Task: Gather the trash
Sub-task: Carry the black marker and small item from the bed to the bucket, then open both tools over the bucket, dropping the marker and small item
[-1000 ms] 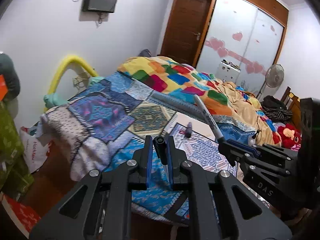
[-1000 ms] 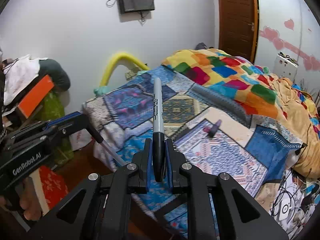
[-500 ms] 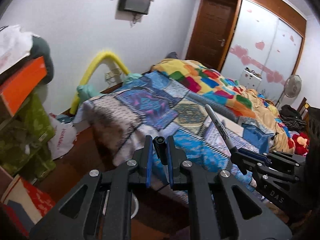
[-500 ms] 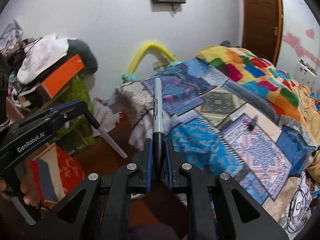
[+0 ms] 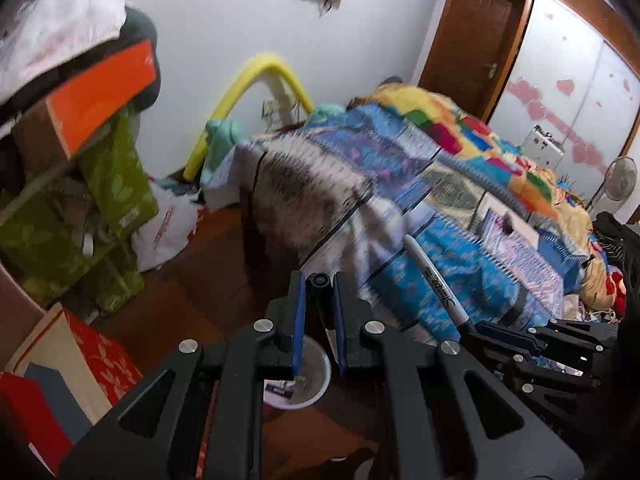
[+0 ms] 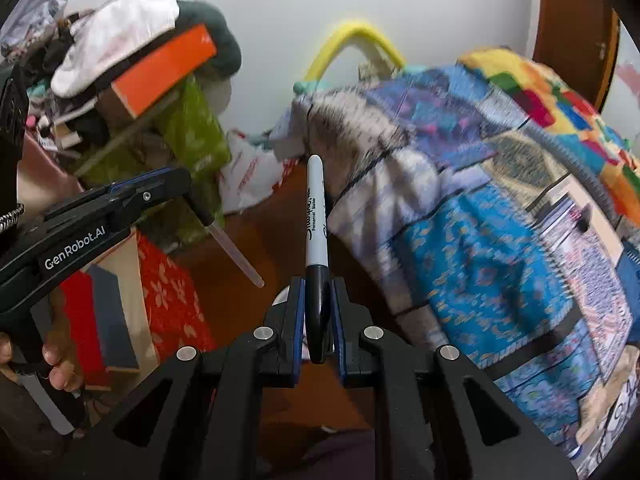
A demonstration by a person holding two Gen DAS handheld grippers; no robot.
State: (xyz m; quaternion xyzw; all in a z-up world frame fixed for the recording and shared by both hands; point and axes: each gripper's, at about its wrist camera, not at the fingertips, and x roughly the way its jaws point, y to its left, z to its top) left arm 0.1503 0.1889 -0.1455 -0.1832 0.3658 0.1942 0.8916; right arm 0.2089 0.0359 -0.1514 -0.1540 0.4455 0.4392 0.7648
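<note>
A: Both grippers are carrying something. The right gripper (image 6: 318,320) is squeezing a black-capped marker (image 6: 316,240) by its cap end, and the white barrel is sticking out forward, past the fingertips. The left gripper (image 5: 318,316) is pinching a second pen (image 5: 320,292) with narrow jaws; from the right wrist view its pale shaft (image 6: 236,248) is pointing down and away from the fingers.

B: And where are they going with them?

A: I am judging that they are heading to the white bucket (image 5: 316,380) on the brown floor (image 5: 208,280). In the left view it is showing just below the fingers, partly hidden by them. Something small is already lying inside it.

B: What is worrying you?

A: Three things. First, the bucket looks narrow and the fingers are covering most of it, so a pen released too early could be landing on the floor and rolling under the bed (image 5: 460,240). Second, both pens are long and held only at one end, so they may be swinging or slipping in the grip. Third, the two grippers are working close together, and the marker barrel is standing near the left tool, so they could be knocking each other over the same small opening.

B: And the clutter?

A: The red box (image 6: 172,292) is standing near the bucket, and a bounce could be sending a pen behind it.
</note>
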